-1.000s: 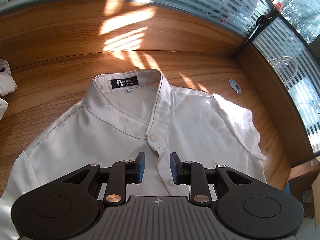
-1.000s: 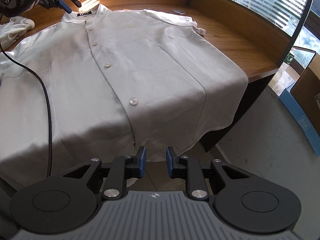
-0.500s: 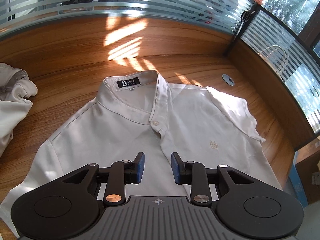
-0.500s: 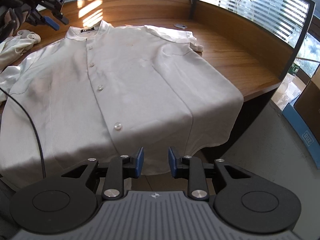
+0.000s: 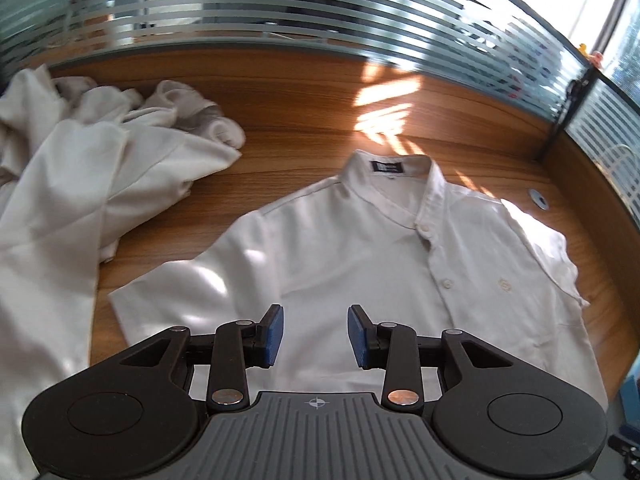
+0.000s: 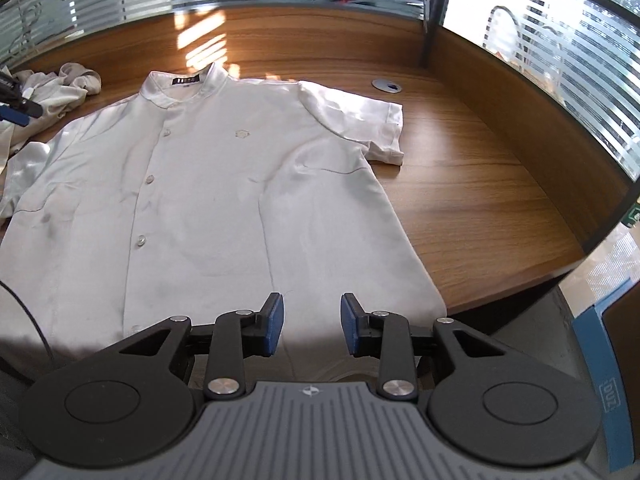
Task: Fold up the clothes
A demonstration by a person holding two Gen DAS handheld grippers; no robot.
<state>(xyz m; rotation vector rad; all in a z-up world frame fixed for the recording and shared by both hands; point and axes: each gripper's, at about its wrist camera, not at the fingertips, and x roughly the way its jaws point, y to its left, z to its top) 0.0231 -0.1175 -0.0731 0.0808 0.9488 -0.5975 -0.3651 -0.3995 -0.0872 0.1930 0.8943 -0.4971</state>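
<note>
The white shirt lies flat on the brown wooden bench, front side up and buttoned. It is spread out like this so it can be folded neatly, and no fold has been made in it yet. Its collar is at the far end from both hand-held grippers. Its bottom edge is closest to the right hand-held gripper and hangs a little over the bench edge.

The left hand-held gripper hovers above the shirt, with one short sleeve just ahead of it and to its left. Its jaws are opening and nothing is between them. The right hand-held gripper hovers over the bottom edge of the shirt. Its jaws are opening too, and they hold nothing. I think both are getting ready to grab a side of the shirt.

A pile of other white clothes sits far to the left of the left hand-held gripper, likely waiting for its turn.

The bench is smooth wood with sunny stripes on it. A small round metal cap is set into it beyond the shirt's other sleeve. Striped glass walls go around the bench. A blue box stands on the floor to the right.
</note>
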